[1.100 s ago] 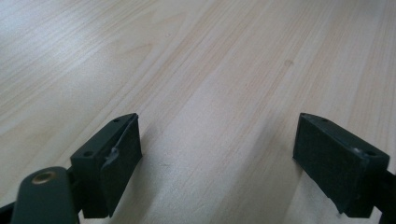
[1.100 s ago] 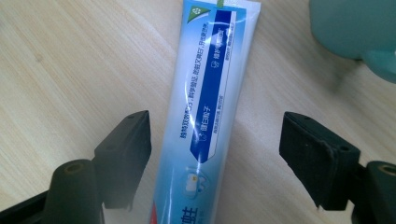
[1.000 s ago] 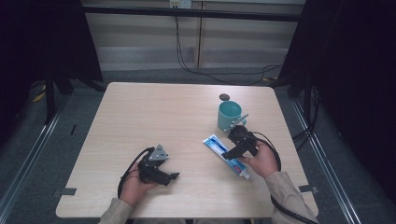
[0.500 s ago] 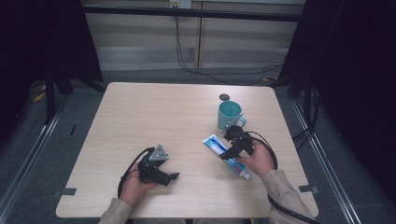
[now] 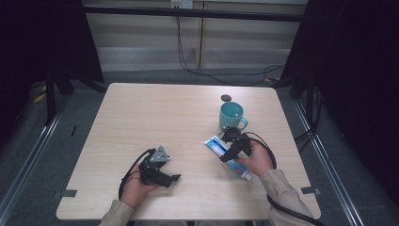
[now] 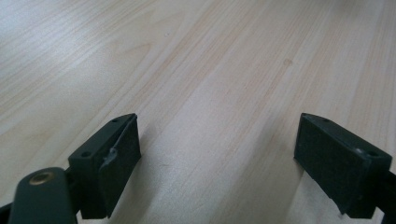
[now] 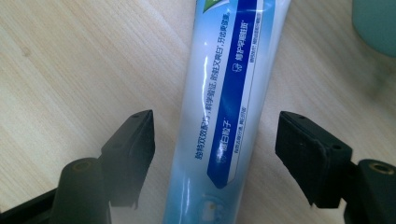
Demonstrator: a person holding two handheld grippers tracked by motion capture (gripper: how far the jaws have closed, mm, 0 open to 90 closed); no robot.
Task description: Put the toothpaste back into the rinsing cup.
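Presently the right gripper (image 5: 230, 147) straddles the toothpaste tube (image 7: 219, 116) lying flat on the desk (image 5: 155, 117) beside the teal mug (image 5: 231, 116), its jaws just closing but not yet gripping, while the left gripper (image 5: 162, 175) rests open and empty; lifting remains undone.

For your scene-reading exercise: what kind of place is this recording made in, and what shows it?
Probably a lab recording booth, not a home: a bare wooden table ringed by black curtains, cables on the floor, and only a toothpaste tube and teal mug as props.
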